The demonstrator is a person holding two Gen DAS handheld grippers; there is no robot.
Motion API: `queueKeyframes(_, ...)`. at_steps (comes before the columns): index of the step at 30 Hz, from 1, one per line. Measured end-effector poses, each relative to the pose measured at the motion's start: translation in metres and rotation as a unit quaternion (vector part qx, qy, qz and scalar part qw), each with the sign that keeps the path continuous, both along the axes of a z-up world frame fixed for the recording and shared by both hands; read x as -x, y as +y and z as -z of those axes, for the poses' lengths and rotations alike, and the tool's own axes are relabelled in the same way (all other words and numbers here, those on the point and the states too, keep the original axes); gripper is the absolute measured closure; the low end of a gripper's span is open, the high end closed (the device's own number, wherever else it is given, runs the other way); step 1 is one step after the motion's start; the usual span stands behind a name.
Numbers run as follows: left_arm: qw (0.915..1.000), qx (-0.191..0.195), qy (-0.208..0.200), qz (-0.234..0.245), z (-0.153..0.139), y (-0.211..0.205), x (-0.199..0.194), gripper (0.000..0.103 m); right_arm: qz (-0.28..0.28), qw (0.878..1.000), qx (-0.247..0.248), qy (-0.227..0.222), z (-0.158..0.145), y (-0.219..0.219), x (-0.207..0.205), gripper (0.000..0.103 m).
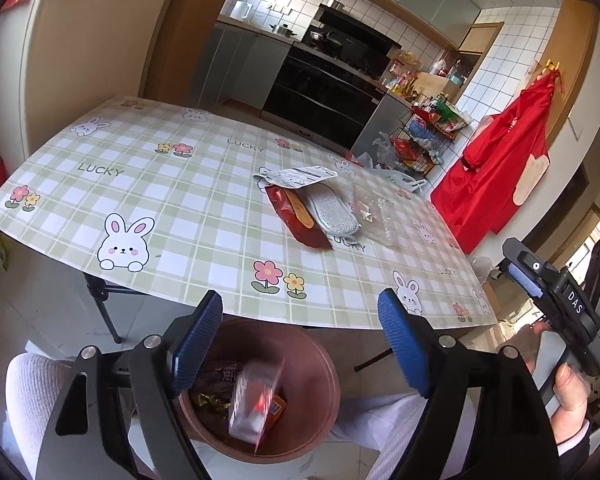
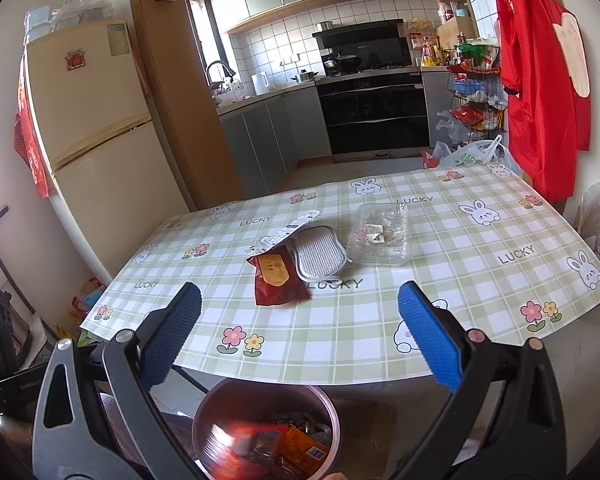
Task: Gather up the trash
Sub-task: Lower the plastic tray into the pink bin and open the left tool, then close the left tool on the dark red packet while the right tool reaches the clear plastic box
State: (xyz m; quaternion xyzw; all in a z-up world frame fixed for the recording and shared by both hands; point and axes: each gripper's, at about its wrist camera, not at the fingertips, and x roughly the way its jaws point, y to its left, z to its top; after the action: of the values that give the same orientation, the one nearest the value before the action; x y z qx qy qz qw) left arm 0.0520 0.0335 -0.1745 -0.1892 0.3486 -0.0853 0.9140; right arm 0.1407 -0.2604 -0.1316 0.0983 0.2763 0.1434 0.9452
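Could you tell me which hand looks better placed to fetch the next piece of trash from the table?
Probably right. The right tongs stand open and empty, facing the dark red foil wrapper. The left tongs, also open, hang above the pink round bin.

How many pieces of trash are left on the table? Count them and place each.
4: a dark red wrapper nearest; a white label card overlapping its far end; a silver mesh pad beside it; a clear plastic tray rightmost. Smaller scraps may hide underneath.
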Motion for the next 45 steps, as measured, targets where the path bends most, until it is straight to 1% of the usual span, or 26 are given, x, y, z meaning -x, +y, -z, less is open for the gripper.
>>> queueKeyframes(1, 1.0, 0.0, 0.001, -0.002, 0.0, 0.001, 0.0, 0.021, 0.0, 1.0, 0.0, 0.002, 0.001, 0.0, -0.001, 0.006)
queueKeyframes(7, 0.9999, -0.005, 0.008, -0.013, 0.003, 0.005, -0.001, 0.016, 0.0, 1.0, 0.006, 0.008, 0.005, 0.004, -0.002, 0.006)
queueKeyframes(12, 0.9996, -0.006, 0.019, -0.021, 0.008, 0.008, -0.002, 0.013, 0.004, 1.0, 0.013, 0.016, 0.011, 0.005, -0.005, 0.006)
queueKeyframes(15, 0.9993, -0.012, 0.027, -0.024, 0.014, 0.009, -0.004, 0.012, 0.009, 1.0, 0.01, 0.028, 0.018, 0.004, -0.01, 0.006)
queueKeyframes(17, 0.999, -0.025, 0.029, -0.021, 0.015, 0.007, -0.006, 0.012, 0.017, 0.999, 0.016, 0.037, 0.024, 0.002, -0.016, 0.006)
queueKeyframes(22, 0.9967, -0.078, 0.019, -0.011, 0.016, 0.004, -0.025, 0.012, 0.038, 0.997, 0.044, 0.051, 0.035, -0.004, -0.031, 0.006)
queueKeyframes(25, 0.9954, -0.094, 0.018, 0.001, 0.017, 0.0, -0.044, 0.012, 0.038, 0.996, 0.045, 0.059, 0.041, -0.008, -0.044, 0.006)
queueKeyframes(27, 0.9951, -0.095, 0.022, 0.013, 0.019, -0.004, -0.058, 0.012, 0.039, 0.996, 0.048, 0.061, 0.044, -0.011, -0.052, 0.006)
queueKeyframes(30, 0.9957, -0.081, 0.035, 0.03, 0.025, -0.01, -0.085, 0.012, 0.034, 0.996, 0.055, 0.06, 0.05, -0.012, -0.067, 0.006)
queueKeyframes(33, 0.9963, -0.062, 0.049, 0.036, 0.034, -0.019, -0.115, 0.012, 0.03, 0.995, 0.069, 0.069, 0.059, -0.014, -0.087, 0.006)
queueKeyframes(37, 0.9963, -0.033, 0.069, 0.04, 0.053, -0.034, -0.163, 0.013, 0.032, 0.994, 0.071, 0.076, 0.071, -0.022, -0.113, 0.006)
queueKeyframes(38, 0.9961, -0.026, 0.074, 0.039, 0.058, -0.037, -0.176, 0.015, 0.033, 0.994, 0.072, 0.08, 0.074, -0.024, -0.119, 0.006)
queueKeyframes(40, 0.9953, -0.007, 0.09, 0.035, 0.071, -0.04, -0.202, 0.023, 0.031, 0.993, 0.07, 0.089, 0.081, -0.028, -0.133, 0.006)
queueKeyframes(43, 0.9922, 0.036, 0.117, 0.026, 0.091, -0.042, -0.239, 0.032, 0.042, 0.991, 0.078, 0.098, 0.09, -0.033, -0.149, 0.006)
queueKeyframes(45, 0.9908, 0.057, 0.122, 0.018, 0.1, -0.042, -0.258, 0.035, 0.036, 0.99, 0.073, 0.112, 0.097, -0.036, -0.162, 0.006)
